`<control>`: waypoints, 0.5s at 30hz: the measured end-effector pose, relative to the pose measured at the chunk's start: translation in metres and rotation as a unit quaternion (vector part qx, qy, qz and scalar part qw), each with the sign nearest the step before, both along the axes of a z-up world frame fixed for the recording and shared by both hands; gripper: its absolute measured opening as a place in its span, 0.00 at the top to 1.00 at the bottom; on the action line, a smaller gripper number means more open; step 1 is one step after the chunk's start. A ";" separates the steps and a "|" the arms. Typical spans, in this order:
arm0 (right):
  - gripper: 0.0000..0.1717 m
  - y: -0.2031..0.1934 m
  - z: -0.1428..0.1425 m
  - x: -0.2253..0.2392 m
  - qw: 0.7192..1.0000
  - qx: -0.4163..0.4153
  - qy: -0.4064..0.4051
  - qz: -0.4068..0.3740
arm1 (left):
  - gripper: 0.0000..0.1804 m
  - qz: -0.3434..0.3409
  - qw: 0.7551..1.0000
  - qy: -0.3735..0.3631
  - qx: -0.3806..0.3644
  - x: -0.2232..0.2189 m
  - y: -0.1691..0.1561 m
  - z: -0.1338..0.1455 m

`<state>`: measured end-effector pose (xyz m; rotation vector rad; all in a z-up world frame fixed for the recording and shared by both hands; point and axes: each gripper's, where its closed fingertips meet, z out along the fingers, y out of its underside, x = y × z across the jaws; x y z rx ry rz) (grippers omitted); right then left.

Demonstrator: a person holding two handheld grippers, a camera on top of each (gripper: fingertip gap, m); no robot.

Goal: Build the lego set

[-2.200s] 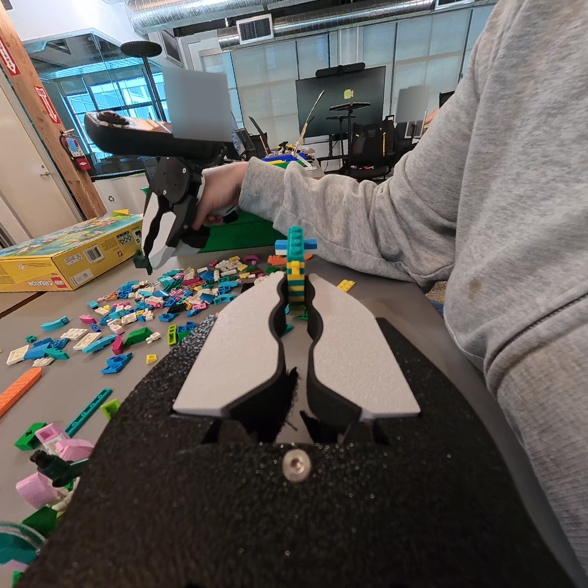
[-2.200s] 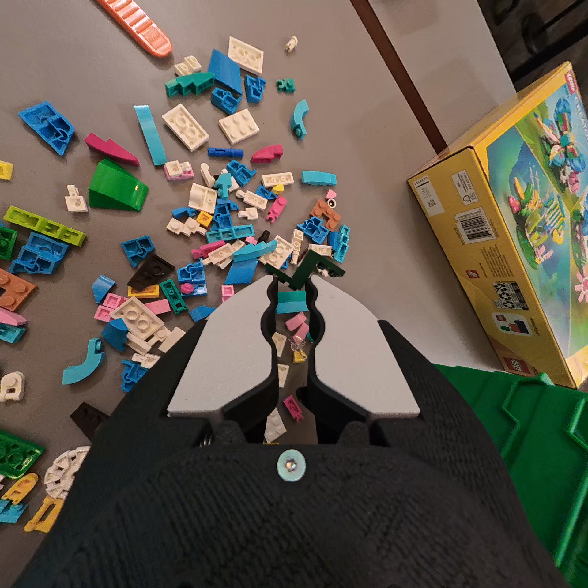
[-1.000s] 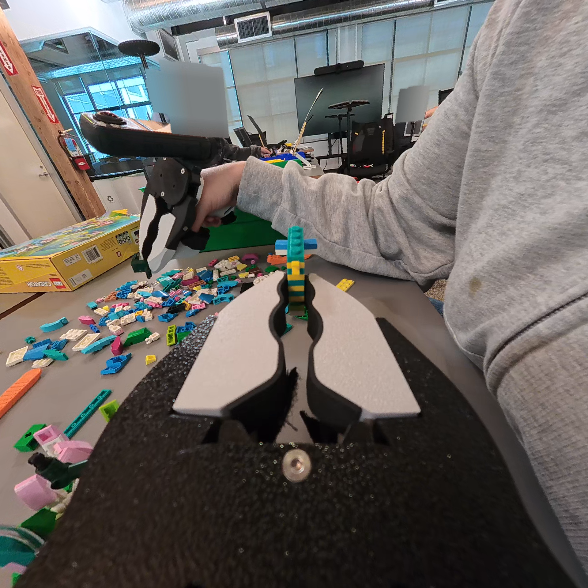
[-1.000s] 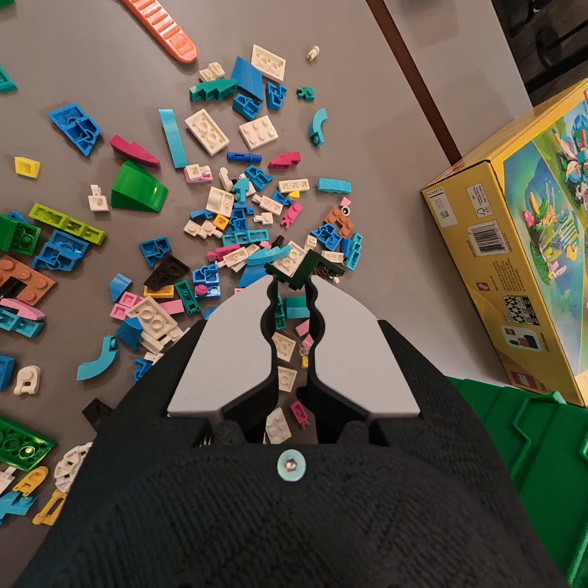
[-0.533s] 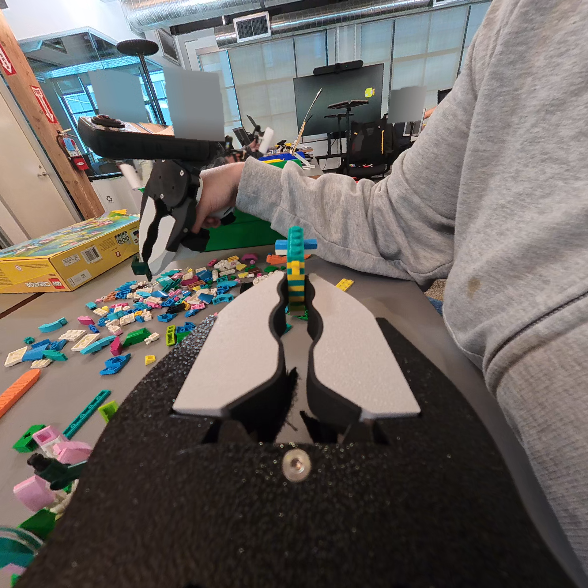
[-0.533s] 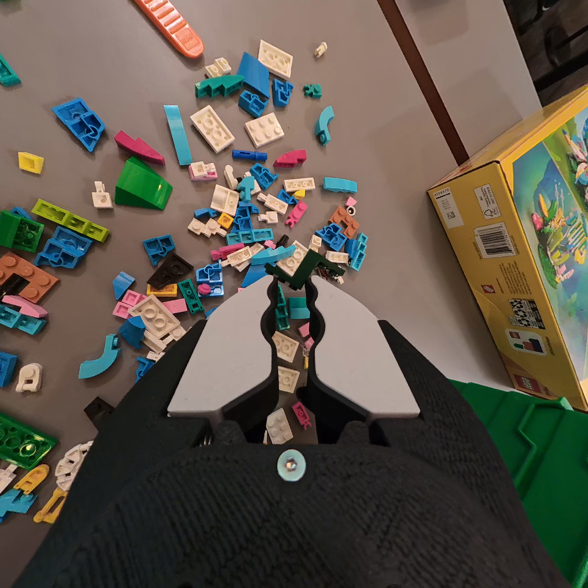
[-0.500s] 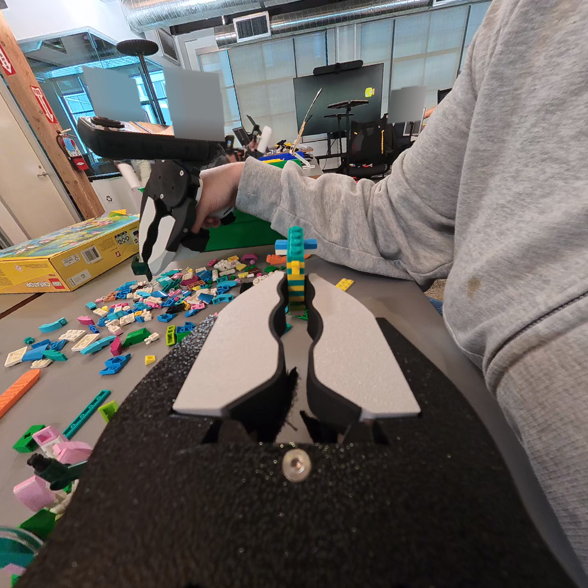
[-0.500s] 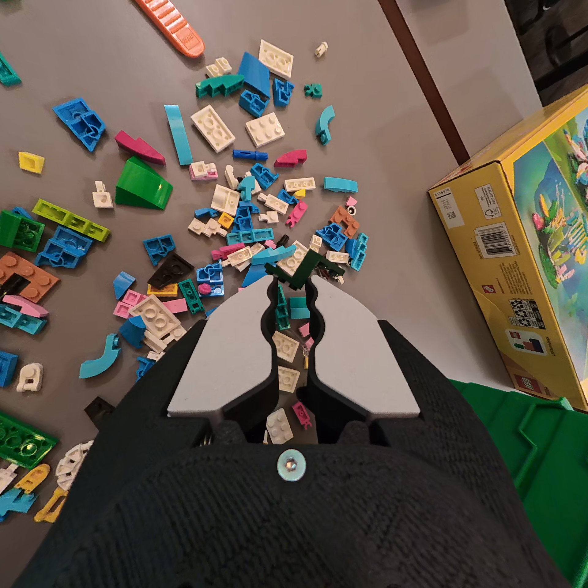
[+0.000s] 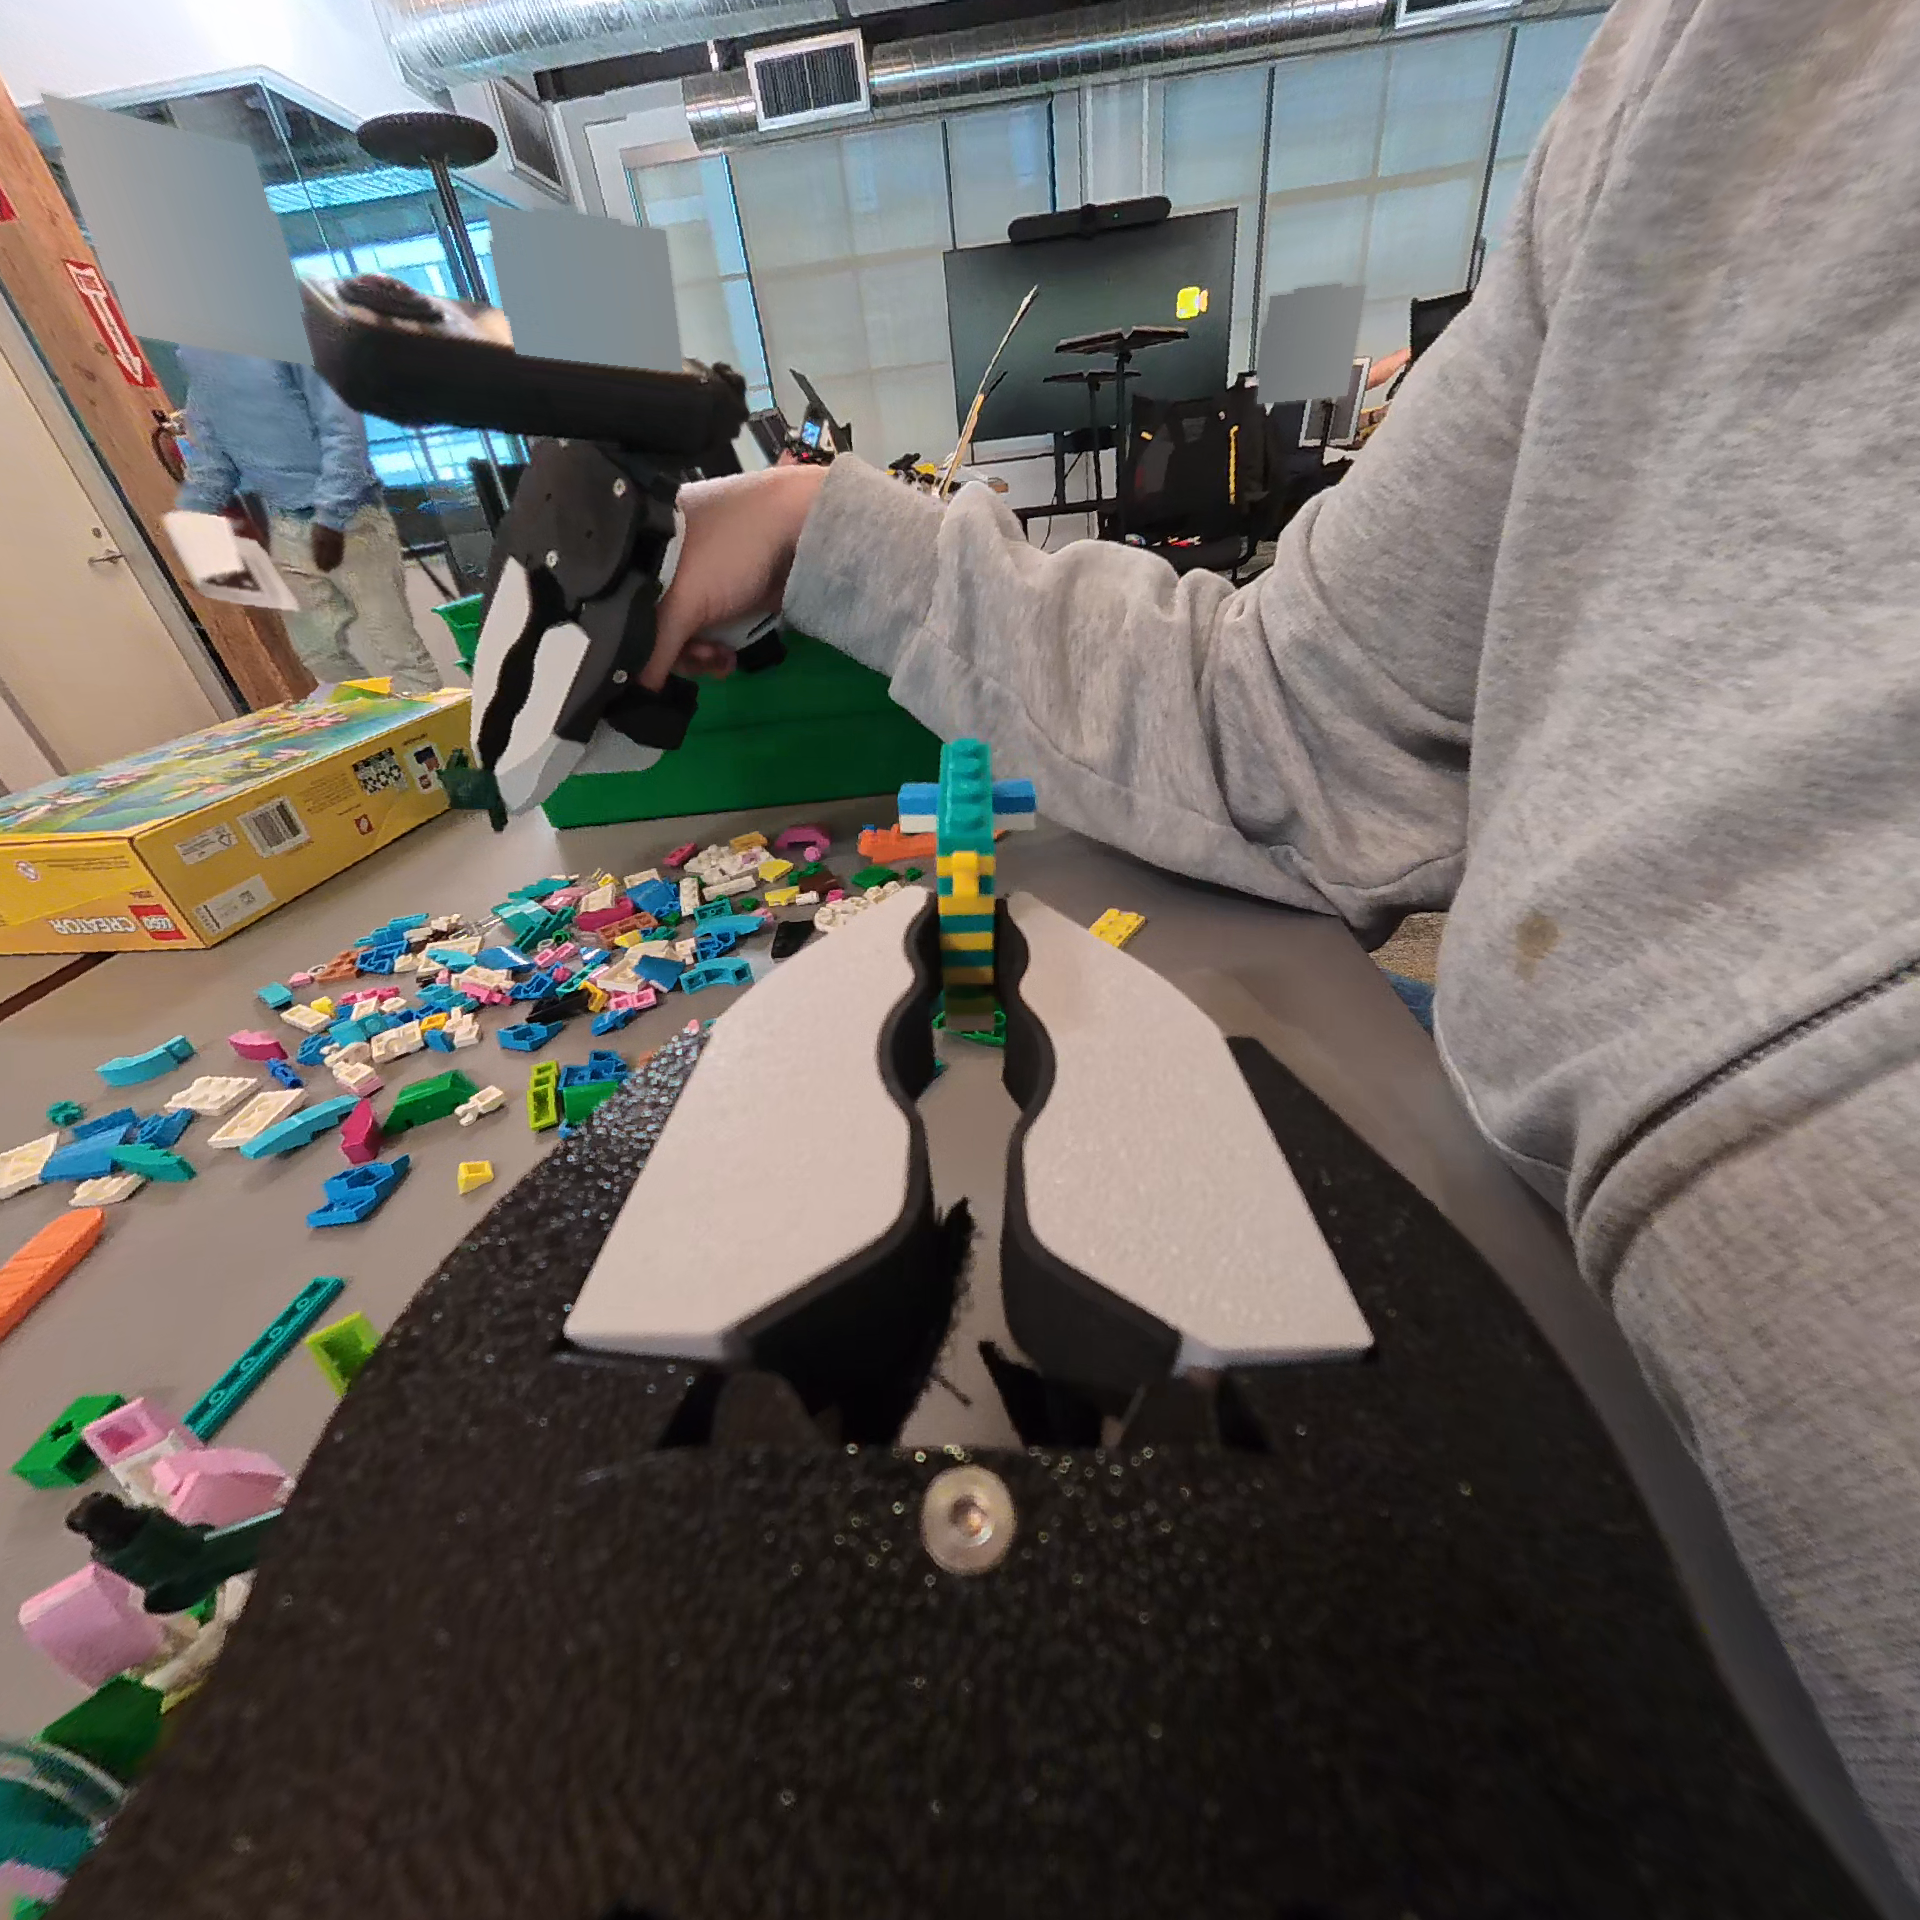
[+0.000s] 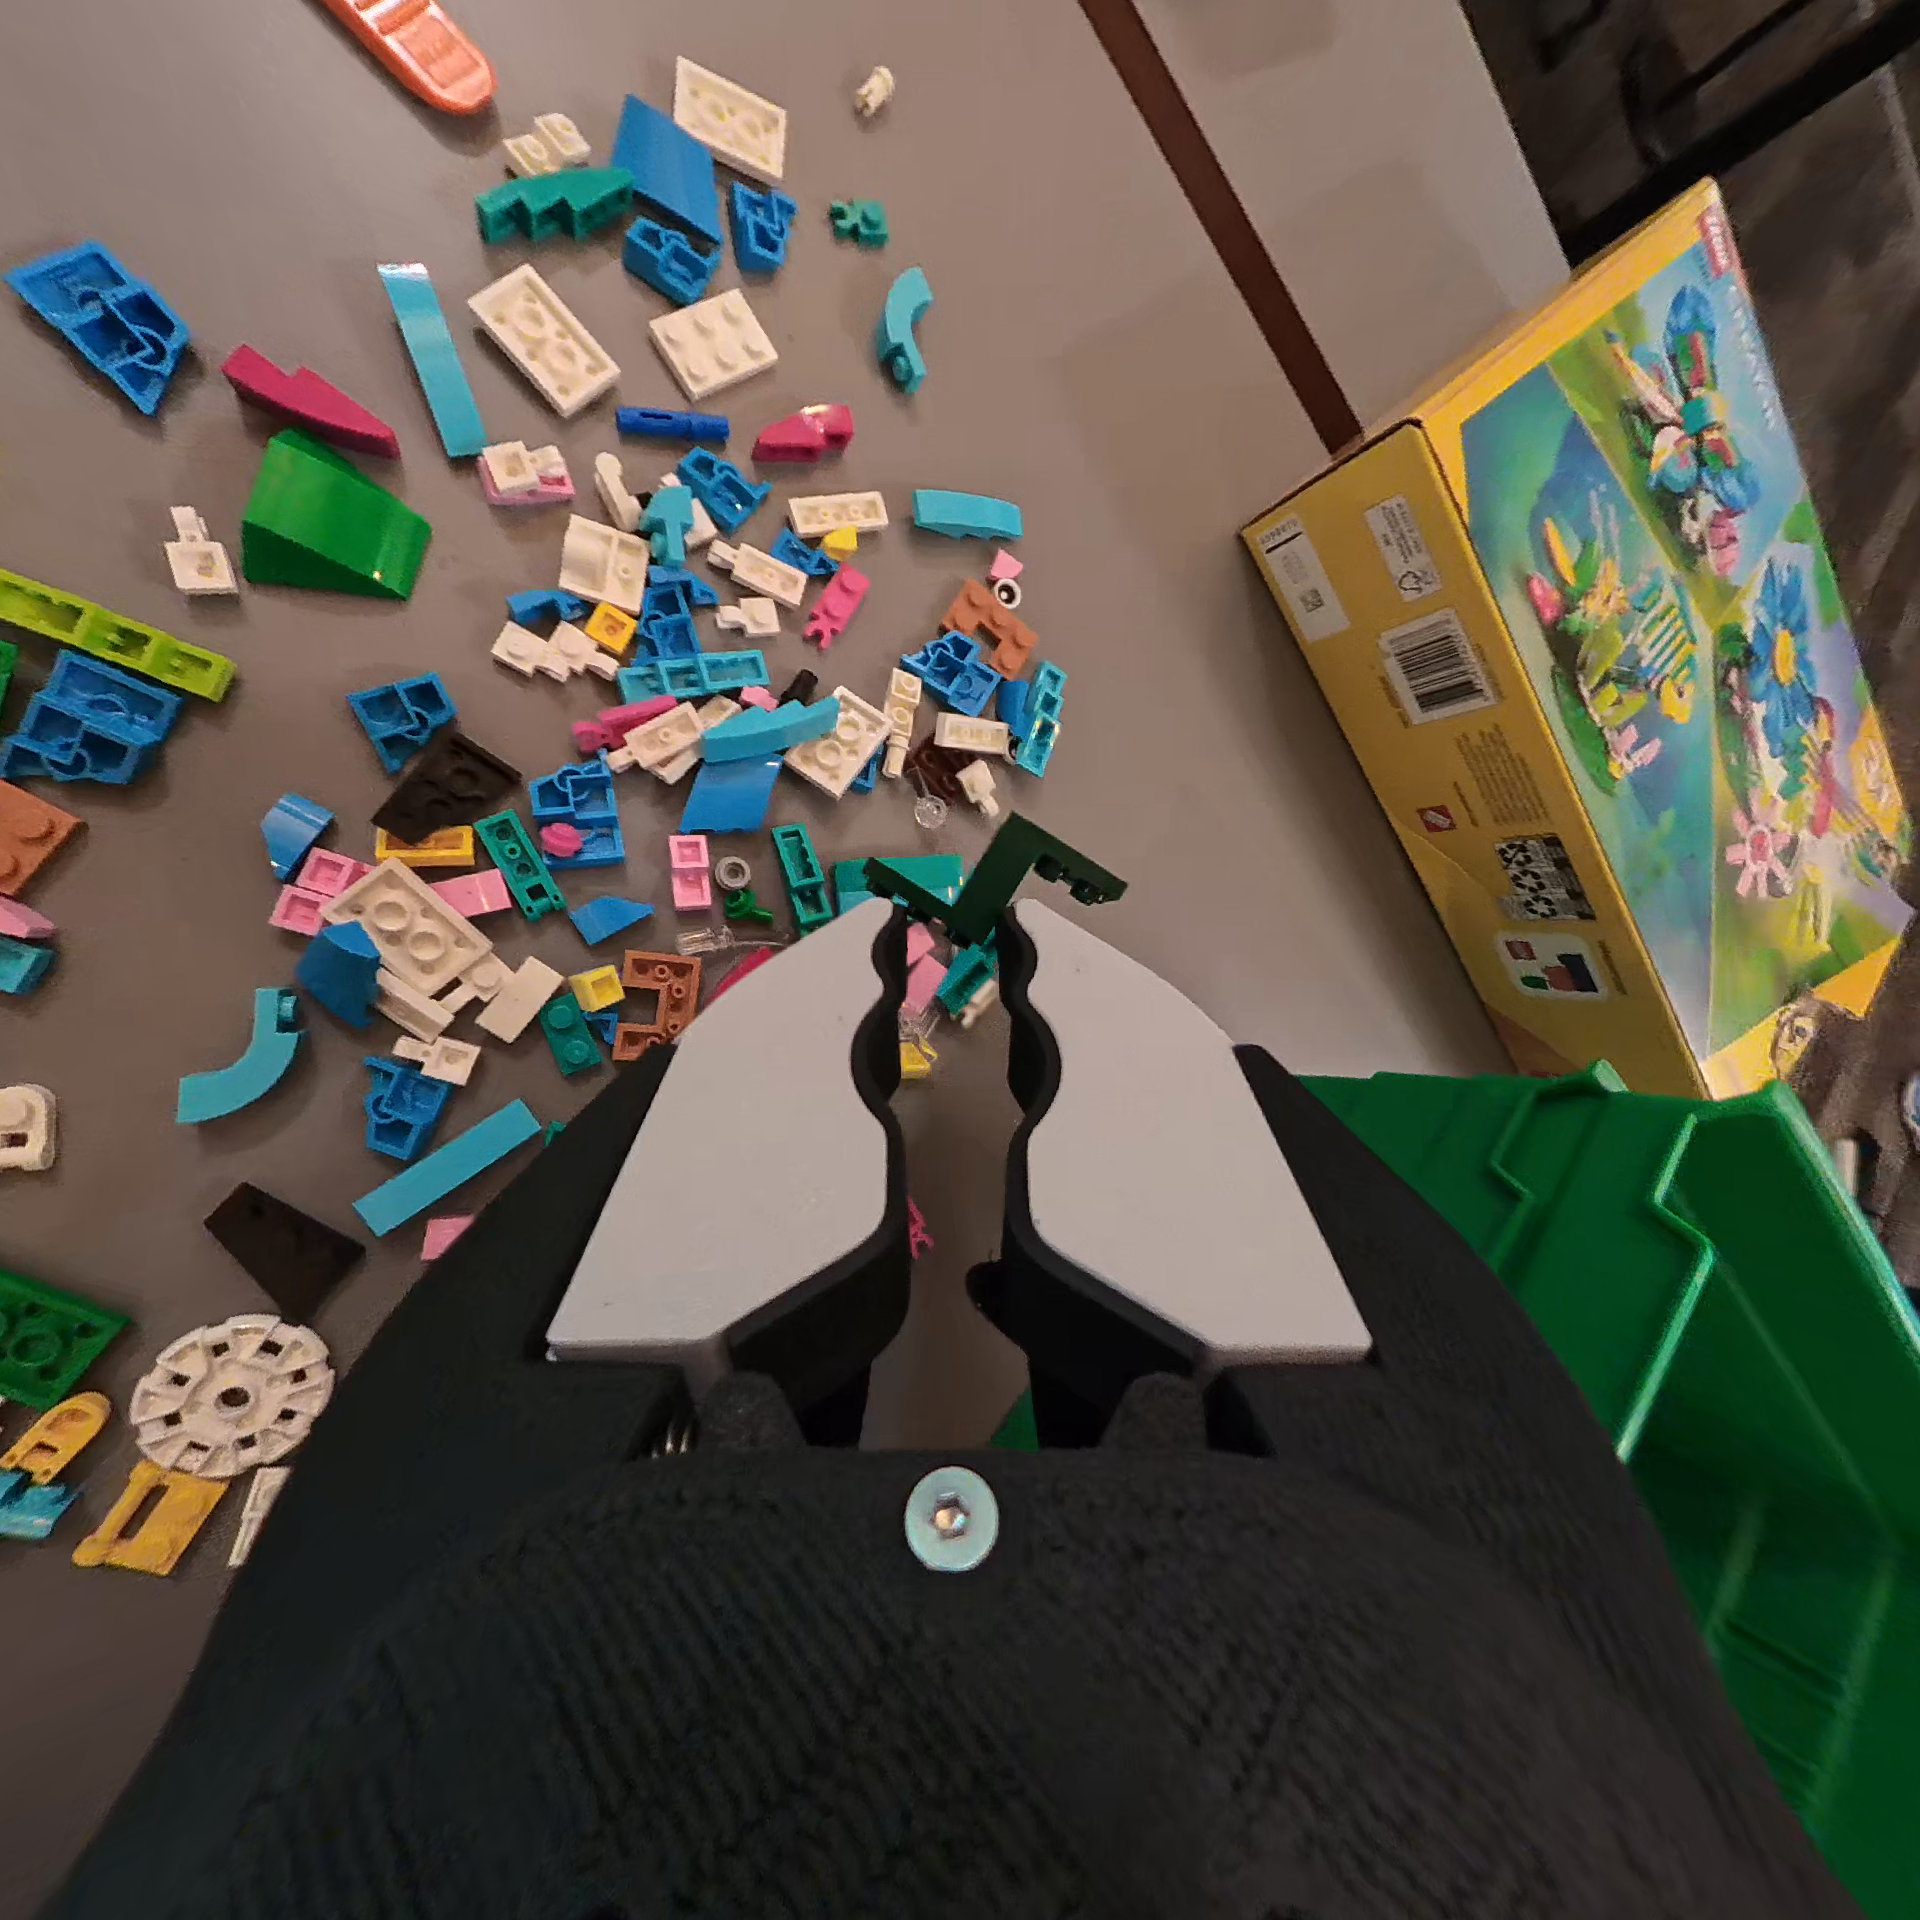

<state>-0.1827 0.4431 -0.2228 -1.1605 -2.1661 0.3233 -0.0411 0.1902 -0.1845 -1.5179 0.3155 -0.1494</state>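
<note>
Holding | left gripper (image 9: 961,940) clamps striped brick tower (image 9: 966,894), frame centre | right gripper (image 10: 948,920) pinches dark green piece (image 10: 1023,878) above loose bricks (image 10: 665,665) | next, judged: align piece squarely over tower's studs.

Grey table (image 10: 1164,540) carries everything. Loose bricks (image 10: 665,707) scattered ahead and left of the right gripper's fingers: blue, white, pink, teal, black. Bright green slope brick (image 10: 322,525) far left-ahead. Orange piece (image 10: 416,52) at the top edge. White round disc piece (image 10: 231,1394) left, level with the finger bases. Yellow box (image 10: 1558,665) lies flat right-ahead of the fingers. Green bin (image 10: 1662,1299) right of the fingers. A dark seam (image 10: 1216,218) crosses the tabletop ahead.
</note>
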 end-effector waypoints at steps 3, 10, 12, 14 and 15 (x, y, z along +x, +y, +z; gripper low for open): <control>0.91 0.003 0.001 0.001 1.000 -0.003 0.002 -0.005 | 0.95 0.000 1.000 -0.001 0.001 0.000 0.000 0.000; 0.91 0.005 -0.005 0.001 1.000 0.002 -0.010 -0.007 | 0.95 -0.002 1.000 -0.004 0.002 0.001 0.000 0.000; 0.91 0.005 -0.009 0.002 1.000 0.001 -0.019 -0.010 | 0.95 -0.002 1.000 -0.005 0.002 0.001 -0.001 0.001; 0.91 0.008 -0.012 0.004 0.999 0.004 -0.029 -0.014 | 0.95 -0.002 1.000 -0.005 0.002 0.001 -0.001 0.001; 0.91 0.008 -0.015 0.005 0.999 0.004 -0.035 -0.017 | 0.95 -0.002 1.000 -0.005 0.002 0.001 -0.001 0.001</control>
